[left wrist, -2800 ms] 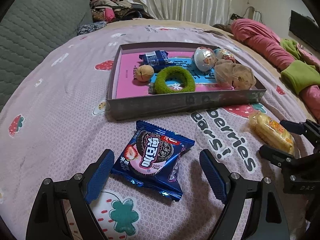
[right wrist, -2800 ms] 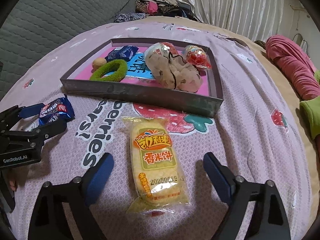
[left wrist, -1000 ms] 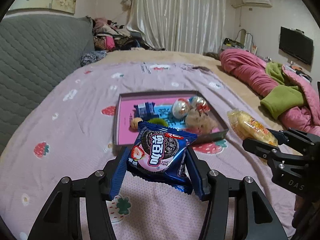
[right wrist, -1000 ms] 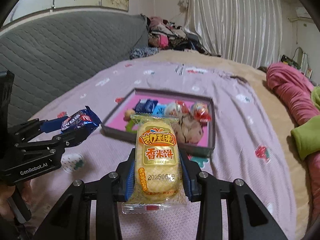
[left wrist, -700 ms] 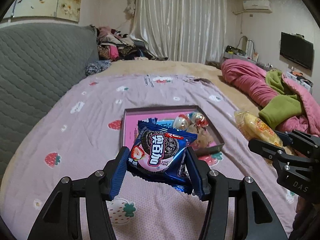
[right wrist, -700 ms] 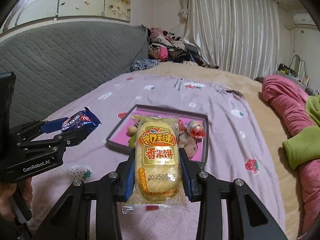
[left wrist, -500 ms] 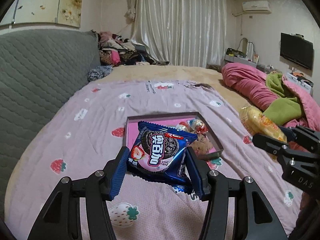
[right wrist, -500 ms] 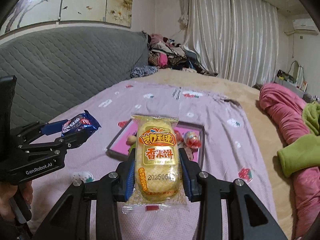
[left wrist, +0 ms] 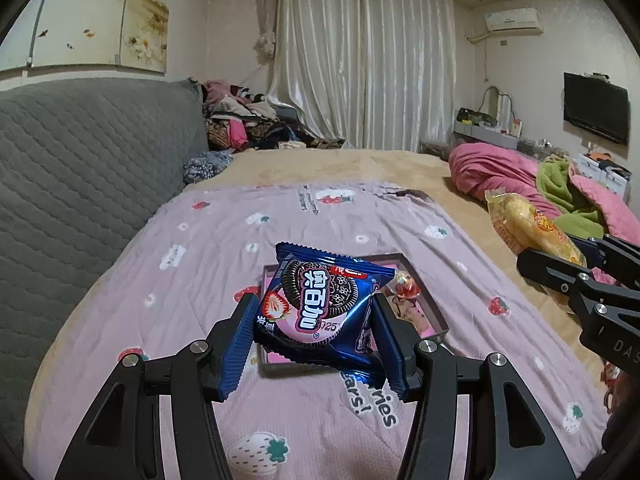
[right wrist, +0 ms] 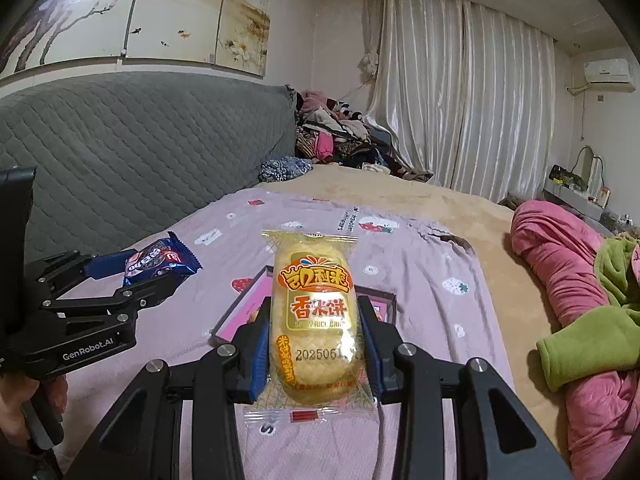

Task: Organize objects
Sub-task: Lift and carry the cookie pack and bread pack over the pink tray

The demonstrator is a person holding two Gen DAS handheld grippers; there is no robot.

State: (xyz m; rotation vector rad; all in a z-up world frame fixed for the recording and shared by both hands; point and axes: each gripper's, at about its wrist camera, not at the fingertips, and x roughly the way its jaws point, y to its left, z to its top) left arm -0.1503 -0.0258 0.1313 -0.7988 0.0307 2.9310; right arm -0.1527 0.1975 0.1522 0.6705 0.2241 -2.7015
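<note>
The left gripper (left wrist: 316, 336) has its blue ribbed pads pressed on both sides of one Oreo packet (left wrist: 320, 308), held in the air above the bed. The packet is dark blue and glossy, with a crimped top edge, a picture of a black sandwich cookie, a strawberry at its lower left and white Chinese lettering across a pink band. In the right wrist view the same packet (right wrist: 160, 262) shows edge-on at the far left, between the left gripper's fingers, with part of a hand (right wrist: 24, 400) on the handle below.

The right gripper (right wrist: 314, 344) is clamped on one rice cake packet (right wrist: 314, 312), also lifted clear of the bedding. It is a long clear wrapper around a pale yellow, ridged cake, with a gold label, orange and red Chinese characters and a printed date near the bottom. From the left wrist view this packet (left wrist: 528, 232) sticks out at the right edge.

Below and beyond both packets lies one shallow grey tray (left wrist: 434, 312) with a pink floor, resting on the lilac strawberry-print bedspread (left wrist: 200, 280). Most of its contents are hidden; one red-and-silver foil-wrapped sweet (left wrist: 404, 286) shows at its far right. A pink quilt (right wrist: 560, 264) and a green blanket (right wrist: 588, 340) are heaped on the right.
</note>
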